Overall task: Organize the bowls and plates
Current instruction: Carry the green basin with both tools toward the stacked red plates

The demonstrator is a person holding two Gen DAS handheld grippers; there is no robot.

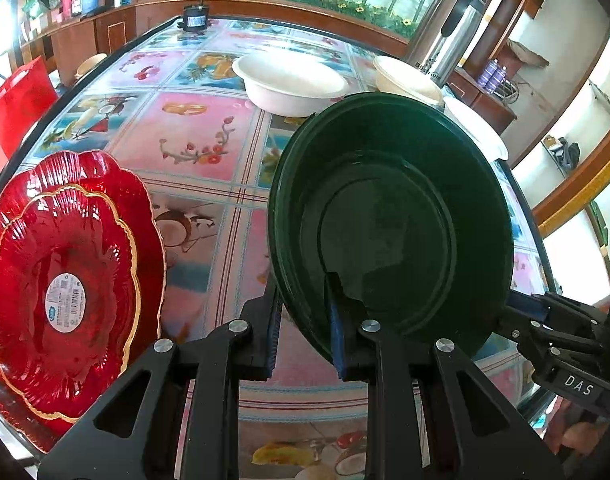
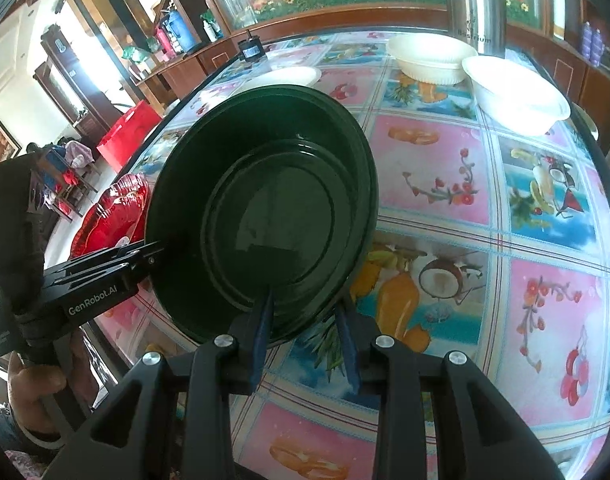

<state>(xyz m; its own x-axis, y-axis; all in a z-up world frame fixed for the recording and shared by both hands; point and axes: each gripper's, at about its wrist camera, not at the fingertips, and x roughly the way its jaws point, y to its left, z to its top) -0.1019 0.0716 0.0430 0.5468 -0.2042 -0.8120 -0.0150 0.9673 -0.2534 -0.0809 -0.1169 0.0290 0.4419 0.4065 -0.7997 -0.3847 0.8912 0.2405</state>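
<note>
**Mei:** Wood cabinets and a flower mural ring the room, and the desk [image 1: 201,136] wears a glossy cloth of pink and blue fruit squares. What's on it?

**Tao:** Two red plates [image 1: 65,280], the smaller one with a gold rim nested on the larger, sit at the left edge. A white bowl [image 1: 291,84] and a cream bowl [image 1: 407,78] stand near the far side, with a steel urn [image 1: 445,28] behind the cream one. A small black motor [image 1: 195,18] sits at the far edge.

**Mei:** And the dark dish?

**Tao:** That's the green bowl [image 1: 389,216]. It is tilted, its inside facing both cameras, over the middle of the desk, right of the red plates.

**Mei:** Who has it?

**Tao:** Both. The left hand-held gripper [image 1: 305,332] is clamped on the near rim, one pad inside the bowl and one outside. In the right wrist view the right hand-held gripper [image 2: 307,340] pinches the bowl [image 2: 261,208] the same way, one blue pad inside the wall and the other outside it.

**Mei:** Can each see the other?

**Tao:** Yes. The right one comes in from the right edge of the left view, its tips at the bowl's rim. The left one enters the right view from the left, gripping the rim just beside the red plates [image 2: 113,216].

**Mei:** Anything else in that view?

**Tao:** The white bowl [image 2: 517,96] and cream bowl [image 2: 429,60] sit at the far right, touching or nearly so.
</note>
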